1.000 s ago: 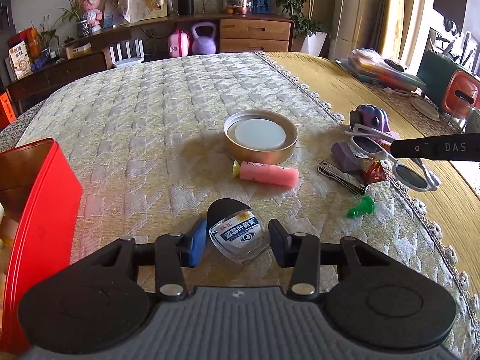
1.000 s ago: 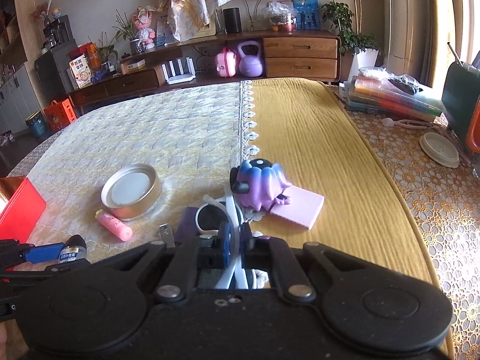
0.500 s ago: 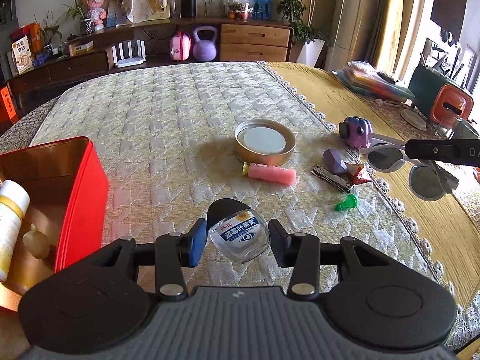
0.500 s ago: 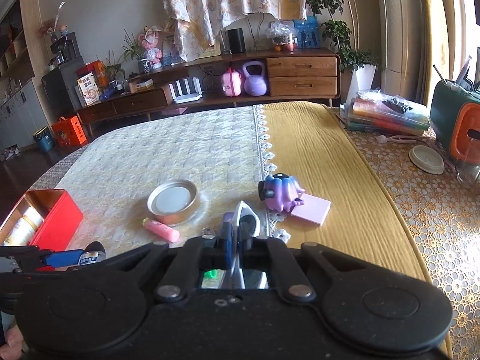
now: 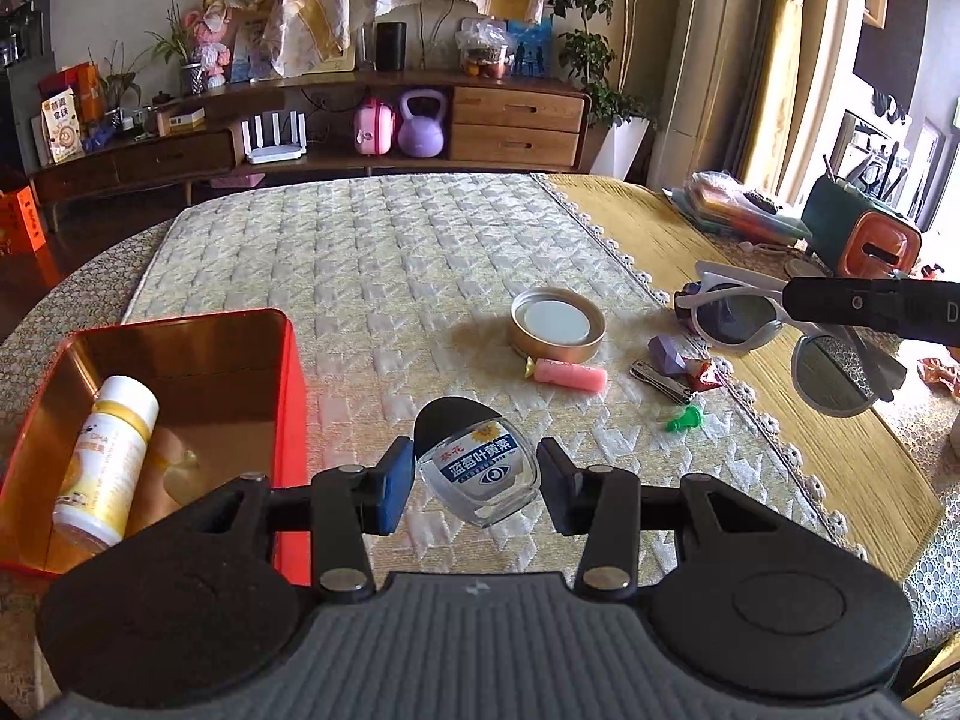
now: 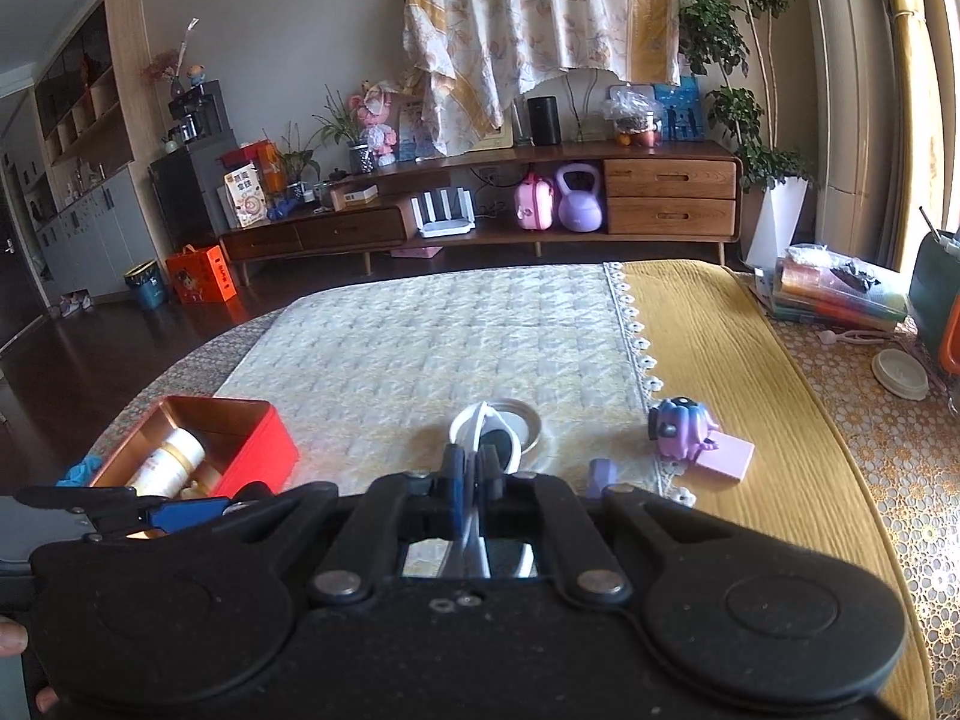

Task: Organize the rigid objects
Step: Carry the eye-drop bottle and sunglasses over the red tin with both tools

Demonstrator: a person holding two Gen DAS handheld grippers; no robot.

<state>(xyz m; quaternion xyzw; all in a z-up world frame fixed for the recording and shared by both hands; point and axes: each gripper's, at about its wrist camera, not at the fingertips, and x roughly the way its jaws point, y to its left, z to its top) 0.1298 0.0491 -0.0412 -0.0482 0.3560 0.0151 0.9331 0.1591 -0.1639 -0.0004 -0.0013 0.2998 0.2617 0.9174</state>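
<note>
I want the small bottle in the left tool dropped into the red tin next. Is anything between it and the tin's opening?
Nothing visible blocks it. The small bottle in the left tool hangs just right of the red tin, whose top is open. A white bottle already lies along the tin's left side, leaving bare floor on the right.

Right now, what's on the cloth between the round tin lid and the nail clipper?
In the left wrist view, only the pink tube lies between the round tin lid and the nail clipper, just in front of the lid; the remaining stretch is bare cloth.
</note>
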